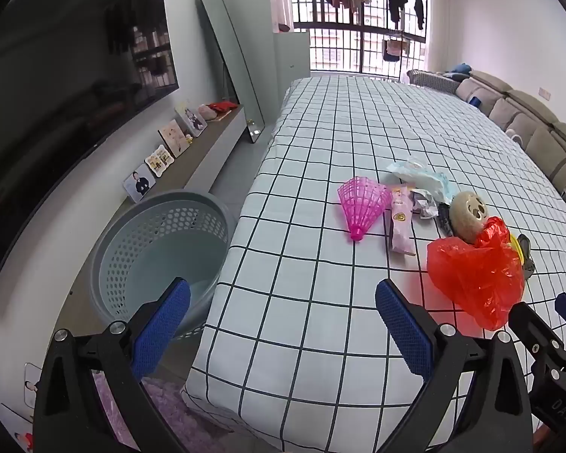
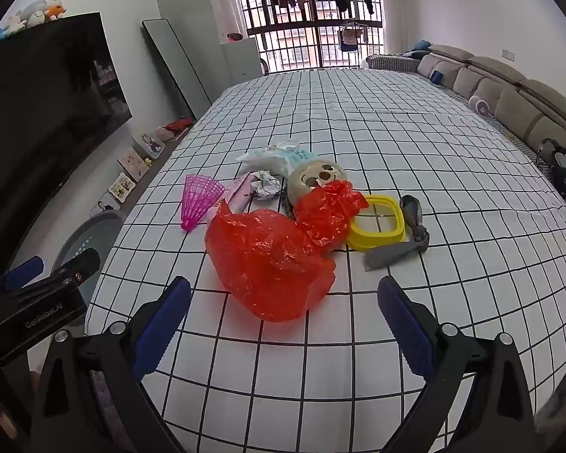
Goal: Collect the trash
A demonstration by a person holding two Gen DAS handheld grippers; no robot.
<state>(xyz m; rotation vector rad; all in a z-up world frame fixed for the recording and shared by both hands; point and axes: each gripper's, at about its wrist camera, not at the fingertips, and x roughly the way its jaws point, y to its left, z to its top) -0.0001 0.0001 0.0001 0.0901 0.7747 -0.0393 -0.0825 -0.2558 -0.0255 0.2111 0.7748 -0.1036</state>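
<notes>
Because nothing is collected yet, I hold my left gripper (image 1: 283, 324) and right gripper (image 2: 285, 322) wide open, empty, angled toward the red plastic bag (image 2: 271, 260) on the bed (image 2: 396, 132); the basket (image 1: 158, 260) waits beside it.

The wide-open left gripper (image 1: 283, 324) hovers between grey basket (image 1: 158, 253) and red bag (image 1: 475, 275).

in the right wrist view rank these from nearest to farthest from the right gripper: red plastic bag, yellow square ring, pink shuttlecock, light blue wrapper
From the right gripper, jaws open:
1. red plastic bag, just ahead, centre.
2. yellow square ring, ahead to the right, behind the bag.
3. pink shuttlecock, ahead to the left; close to the ring's rank, slightly farther.
4. light blue wrapper, far end of the pile.
</notes>
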